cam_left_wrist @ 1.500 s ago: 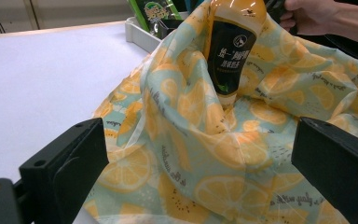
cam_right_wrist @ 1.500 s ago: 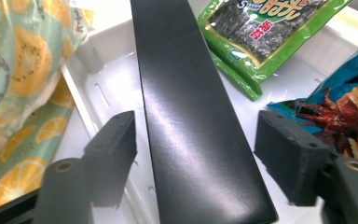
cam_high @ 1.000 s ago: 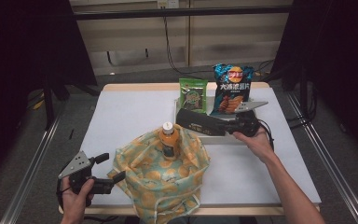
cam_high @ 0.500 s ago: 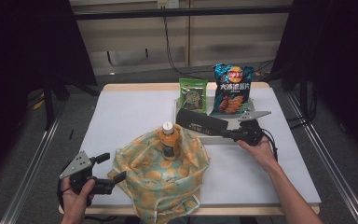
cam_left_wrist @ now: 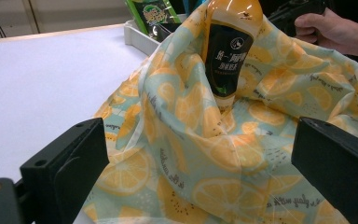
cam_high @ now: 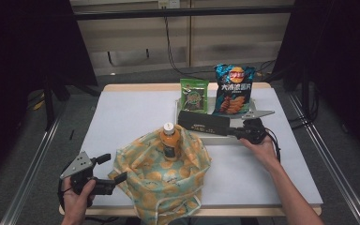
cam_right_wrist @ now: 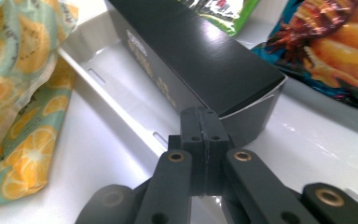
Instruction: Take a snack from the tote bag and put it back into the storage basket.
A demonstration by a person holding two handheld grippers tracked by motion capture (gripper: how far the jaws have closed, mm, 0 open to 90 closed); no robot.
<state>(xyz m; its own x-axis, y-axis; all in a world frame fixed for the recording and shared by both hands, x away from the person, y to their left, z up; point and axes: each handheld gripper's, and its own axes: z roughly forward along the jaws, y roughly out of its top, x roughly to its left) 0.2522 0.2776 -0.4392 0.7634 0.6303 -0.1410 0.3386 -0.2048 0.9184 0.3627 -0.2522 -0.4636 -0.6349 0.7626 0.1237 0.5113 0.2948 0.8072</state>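
A lemon-print cloth bag (cam_high: 164, 178) sits near the table's front edge with an orange juice bottle (cam_high: 169, 140) standing in it, cap out. My left gripper (cam_high: 115, 168) is at the bag's left edge, open. In the left gripper view its jaws (cam_left_wrist: 200, 135) stand wide before the bag (cam_left_wrist: 214, 154) and bottle (cam_left_wrist: 230, 51). A long black box (cam_high: 205, 123) lies in a white tray (cam_high: 215, 139). My right gripper (cam_high: 236, 132) is at the box's right end. In the right gripper view it (cam_right_wrist: 204, 119) is shut, pads together against the box (cam_right_wrist: 200, 51), nothing visible between them.
A green snack packet (cam_high: 193, 96) and a blue chips bag (cam_high: 233, 91) stand upright at the tray's far side. The white table (cam_high: 122, 117) stretches bare to the left of the tray. Cables hang behind the table's far edge.
My right hand and its gripper have shifted slightly toward the near side at the box's end. The left gripper, bag and bottle have stayed put.
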